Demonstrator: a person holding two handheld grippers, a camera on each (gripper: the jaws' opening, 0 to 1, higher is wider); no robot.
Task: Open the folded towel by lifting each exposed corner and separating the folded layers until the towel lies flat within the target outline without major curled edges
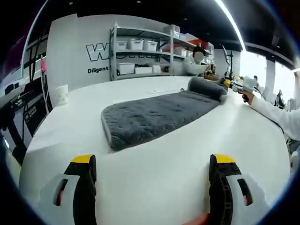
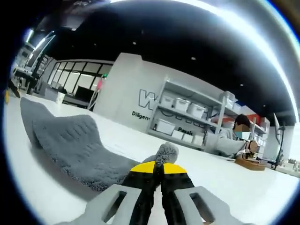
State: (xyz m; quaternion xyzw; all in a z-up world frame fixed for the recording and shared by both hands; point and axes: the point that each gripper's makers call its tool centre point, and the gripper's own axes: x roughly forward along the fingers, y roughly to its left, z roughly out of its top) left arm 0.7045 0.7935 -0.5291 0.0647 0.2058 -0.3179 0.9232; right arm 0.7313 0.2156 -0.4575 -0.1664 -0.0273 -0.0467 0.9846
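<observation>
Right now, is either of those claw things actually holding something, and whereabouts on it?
Yes. The right gripper is shut on the grey towel, pinching its rolled-up far end. The left gripper is open, over the white table, holding nothing.

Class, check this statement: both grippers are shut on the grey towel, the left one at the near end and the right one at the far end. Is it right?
Not quite. The left gripper is open, its jaws wide apart over the bare white table, short of the grey towel; the left gripper view shows this. The right gripper is shut on a towel edge, as the right gripper view shows.
</observation>
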